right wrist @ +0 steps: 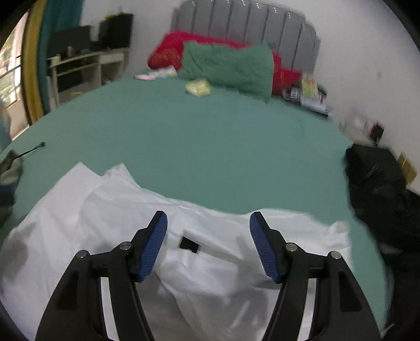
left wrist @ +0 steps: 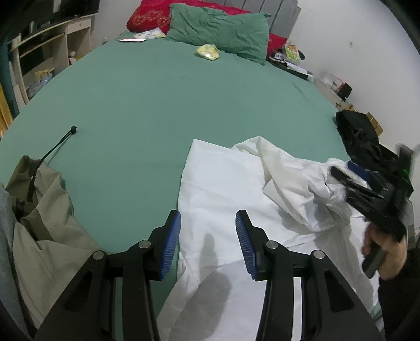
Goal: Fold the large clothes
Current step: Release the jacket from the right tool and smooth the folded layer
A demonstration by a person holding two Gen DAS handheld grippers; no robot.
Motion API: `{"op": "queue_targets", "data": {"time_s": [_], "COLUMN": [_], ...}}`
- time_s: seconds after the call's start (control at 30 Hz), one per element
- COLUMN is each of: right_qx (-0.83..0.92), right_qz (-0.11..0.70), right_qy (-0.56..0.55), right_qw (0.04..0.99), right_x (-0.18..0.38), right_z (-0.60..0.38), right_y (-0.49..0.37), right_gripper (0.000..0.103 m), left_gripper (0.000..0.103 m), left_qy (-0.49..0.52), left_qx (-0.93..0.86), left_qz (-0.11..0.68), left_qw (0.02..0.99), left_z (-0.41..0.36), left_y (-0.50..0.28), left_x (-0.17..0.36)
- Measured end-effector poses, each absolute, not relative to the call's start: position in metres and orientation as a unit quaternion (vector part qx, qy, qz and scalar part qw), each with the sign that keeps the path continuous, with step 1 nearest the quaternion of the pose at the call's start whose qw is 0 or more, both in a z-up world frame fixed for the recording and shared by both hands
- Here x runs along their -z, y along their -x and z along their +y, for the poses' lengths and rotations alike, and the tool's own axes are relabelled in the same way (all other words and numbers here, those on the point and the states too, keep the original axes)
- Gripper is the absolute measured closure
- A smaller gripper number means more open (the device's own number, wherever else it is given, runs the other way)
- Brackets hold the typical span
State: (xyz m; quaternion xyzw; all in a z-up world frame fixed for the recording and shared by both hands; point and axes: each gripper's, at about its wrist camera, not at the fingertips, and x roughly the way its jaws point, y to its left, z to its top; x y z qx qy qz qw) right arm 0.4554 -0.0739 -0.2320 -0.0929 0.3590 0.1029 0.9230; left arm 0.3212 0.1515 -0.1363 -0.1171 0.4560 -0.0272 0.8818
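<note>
A large white garment (left wrist: 223,188) lies crumpled on the green bed sheet (left wrist: 157,105), flatter on its left and bunched up on its right. My left gripper (left wrist: 207,217) is open and hovers over the garment's left edge, with nothing between its blue pads. A hand holds my right gripper (left wrist: 341,170) at the bunched right part. In the right wrist view the right gripper (right wrist: 208,217) stands open above the white garment (right wrist: 105,204), and a small black tag (right wrist: 189,244) shows between its fingers on the cloth below.
An olive garment (left wrist: 47,236) with a black drawstring (left wrist: 60,141) lies at the near left. A black bag (left wrist: 359,133) sits at the bed's right edge. A green pillow (left wrist: 218,31), a red blanket (left wrist: 149,15) and a yellow packet (left wrist: 207,51) lie at the head end.
</note>
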Motion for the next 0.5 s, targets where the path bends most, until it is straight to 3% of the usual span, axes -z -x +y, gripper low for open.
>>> {"op": "queue_targets", "data": {"time_s": [0.1,0.17,0.5], "right_qx": [-0.123,-0.122,-0.114], "right_qz": [0.458,0.418,0.378], "right_qy": [0.068,0.086,0.094], "right_qw": [0.878,0.896,0.914], "right_x": [0.273,0.271,0.218], "right_z": [-0.064,-0.061,-0.145], "right_y": [-0.473,-0.457,-0.358], "right_gripper": [0.038,0.038,0.038], "left_gripper": [0.057,0.057,0.057], "left_qy": [0.112,0.103,0.121], "left_qx": [0.030,0.029,0.009], "left_qz": [0.457,0.461,0.441], "left_qw": [0.882,0.881,0.889], "left_z": [0.150,0.149,0.150], "left_y": [-0.321,-0.320,-0.276], "left_x": [0.138,0.141,0.147]}}
